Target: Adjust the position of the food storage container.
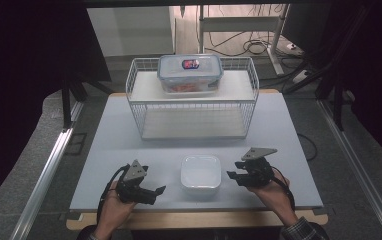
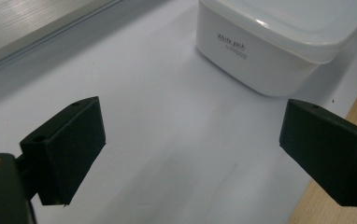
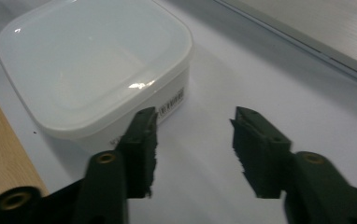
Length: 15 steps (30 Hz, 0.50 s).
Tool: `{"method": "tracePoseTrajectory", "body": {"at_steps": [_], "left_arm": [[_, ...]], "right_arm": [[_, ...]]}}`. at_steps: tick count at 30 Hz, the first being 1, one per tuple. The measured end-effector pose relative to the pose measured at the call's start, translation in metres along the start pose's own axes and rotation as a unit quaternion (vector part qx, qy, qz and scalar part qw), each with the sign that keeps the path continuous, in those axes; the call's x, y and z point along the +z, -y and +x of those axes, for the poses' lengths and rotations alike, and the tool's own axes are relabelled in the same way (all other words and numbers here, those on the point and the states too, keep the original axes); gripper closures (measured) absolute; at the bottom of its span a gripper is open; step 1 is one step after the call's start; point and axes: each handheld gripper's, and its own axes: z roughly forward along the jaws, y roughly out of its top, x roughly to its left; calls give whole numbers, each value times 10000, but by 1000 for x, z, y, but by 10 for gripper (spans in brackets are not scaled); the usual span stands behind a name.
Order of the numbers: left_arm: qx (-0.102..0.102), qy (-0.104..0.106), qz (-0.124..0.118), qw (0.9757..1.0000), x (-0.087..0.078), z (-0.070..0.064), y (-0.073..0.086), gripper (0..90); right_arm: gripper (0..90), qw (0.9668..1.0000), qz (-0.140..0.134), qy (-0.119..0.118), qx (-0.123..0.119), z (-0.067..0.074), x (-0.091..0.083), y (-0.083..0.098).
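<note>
At the lower left of the high view my left hand (image 1: 113, 207) holds the left gripper (image 1: 155, 191) low over the pale table top (image 1: 104, 150), its jaws pointing right toward the middle. In the left gripper view those jaws stand wide apart — released, with nothing between them but bare table — and the white square container (image 2: 265, 44) sits in the upper right of that frame, well clear of both tips. In the high view that container (image 1: 200, 173) lies at the lower centre, between my two tools, touched by neither. At the lower right my right hand (image 1: 271, 192) holds the right gripper (image 1: 231, 170), jaws pointing left at the container. In the right gripper view they are parted to a moderate gap, gripping nothing; the left jaw's tip sits just beside the container's (image 3: 92, 70) near wall, though I cannot tell whether it touches. Up at the centre top of the high view a white wire rack (image 1: 191, 107) carries a clear lidded box (image 1: 190, 73) on its upper shelf.
</note>
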Motion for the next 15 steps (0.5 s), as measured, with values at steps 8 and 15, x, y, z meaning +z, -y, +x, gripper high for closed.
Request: {"method": "tracePoseTrajectory", "body": {"at_steps": [8,15], "left_arm": [[87,-13,165,9998,3,-1,2,68],[-52,45,125,9999,3,1,2,63]], "right_arm": [[191,9996,-91,-229,-126,-2,0,10],[134,9994,-68,-273,-181,-1,2,12]]}}
